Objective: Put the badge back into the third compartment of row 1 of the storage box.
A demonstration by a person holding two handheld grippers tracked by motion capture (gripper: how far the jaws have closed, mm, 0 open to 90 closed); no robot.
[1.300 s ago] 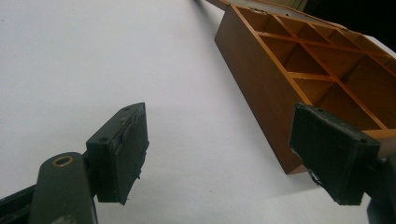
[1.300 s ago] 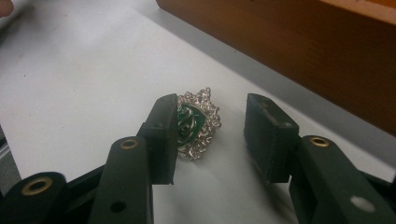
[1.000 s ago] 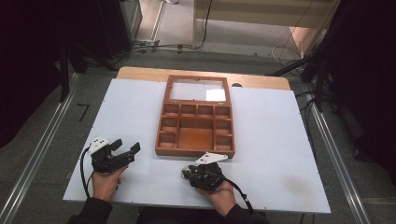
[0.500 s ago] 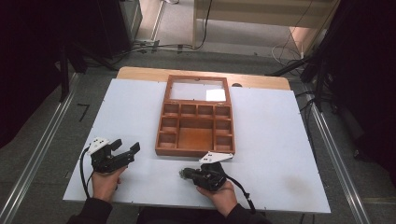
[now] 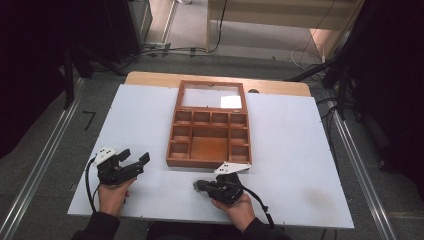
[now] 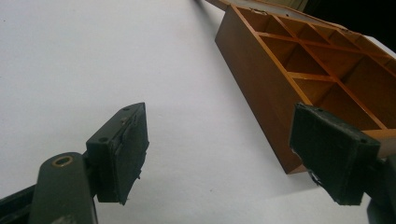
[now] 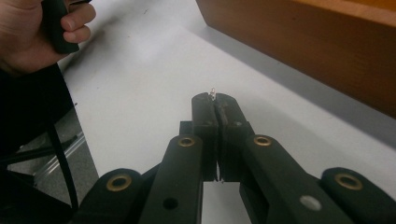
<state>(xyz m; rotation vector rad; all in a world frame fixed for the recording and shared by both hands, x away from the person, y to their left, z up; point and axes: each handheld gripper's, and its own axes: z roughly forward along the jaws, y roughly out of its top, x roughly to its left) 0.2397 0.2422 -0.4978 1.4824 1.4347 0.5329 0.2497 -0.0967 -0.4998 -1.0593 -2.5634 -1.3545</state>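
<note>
On the white bench (image 5: 300,150), a wooden compartment box (image 5: 210,137) is sitting near the middle with its glazed lid (image 5: 210,96) lying open and flat behind it, toward the far edge. Just in front of the box's near right corner, the right hand-held gripper (image 5: 198,186) is resting low over the bench top, pointing to the left in the high view, with the person's right hand (image 5: 235,205) wrapping its handle from below. Its jaws are pressing fully together, having just been closing, and in the right gripper view a tiny silvery bit (image 7: 213,94) is poking out at the tip of the seam between them; what it is cannot be told at that size. The box's brown side wall is running across the upper right of that view, apart from the closed tips. Near the left front of the bench, the left hand-held gripper (image 5: 136,161) is sitting in the person's left hand (image 5: 112,195), well apart from the box, its jaws standing wide with only bare bench between the pads (image 6: 122,154). From the left gripper view, the box's near wall and several bare compartments are showing beyond the right-hand pad.
</note>
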